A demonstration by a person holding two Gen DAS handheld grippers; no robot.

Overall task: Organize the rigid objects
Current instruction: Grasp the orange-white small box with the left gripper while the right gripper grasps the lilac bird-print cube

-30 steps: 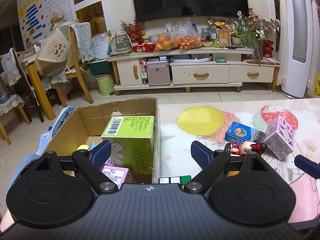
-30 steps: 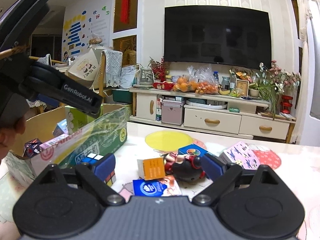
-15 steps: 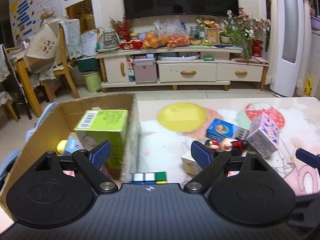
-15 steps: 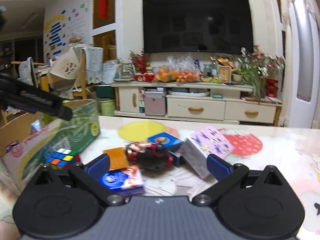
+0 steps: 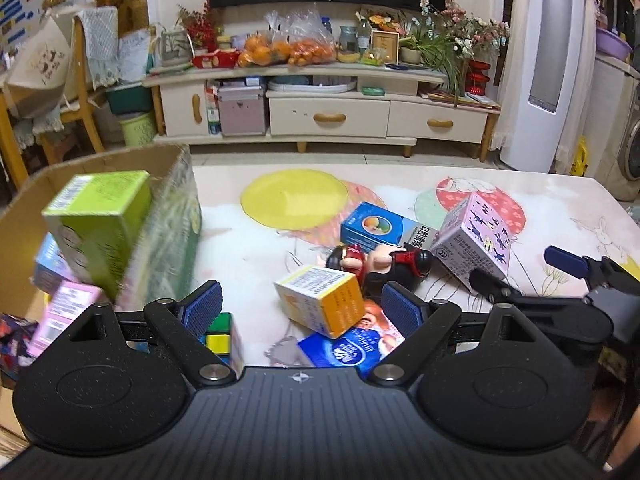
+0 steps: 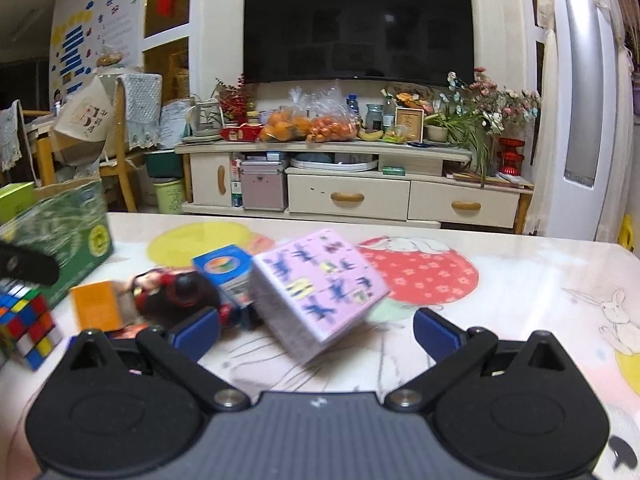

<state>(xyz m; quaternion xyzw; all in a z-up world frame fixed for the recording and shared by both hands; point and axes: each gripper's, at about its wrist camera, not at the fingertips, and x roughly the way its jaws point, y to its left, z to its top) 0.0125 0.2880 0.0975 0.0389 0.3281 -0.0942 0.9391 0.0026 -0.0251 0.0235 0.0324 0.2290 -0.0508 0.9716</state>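
Note:
My left gripper (image 5: 300, 310) is open and empty above an orange-and-white box (image 5: 322, 300) and a blue tissue pack (image 5: 348, 350). A Rubik's cube (image 5: 222, 336) lies by its left finger. My right gripper (image 6: 316, 326) is open, and the pink patterned box (image 6: 320, 292) sits tilted between its fingers, not gripped. This box also shows in the left wrist view (image 5: 474, 240), with the right gripper (image 5: 516, 276) next to it. A red-and-black toy figure (image 5: 380, 262) and a blue box (image 5: 374, 228) lie between. The cardboard box (image 5: 176, 216) at left holds a green carton (image 5: 100, 220) and other boxes.
The table (image 5: 560, 208) has a printed cloth and ends at the far and right edges. Beyond it stand a TV cabinet (image 5: 328, 112), chairs (image 5: 84, 92) at left and a white tower fan (image 5: 548, 64) at right.
My left gripper has swung right, away from the cardboard box and over the loose items. My right gripper has moved right and forward, from the toy figure to the pink box.

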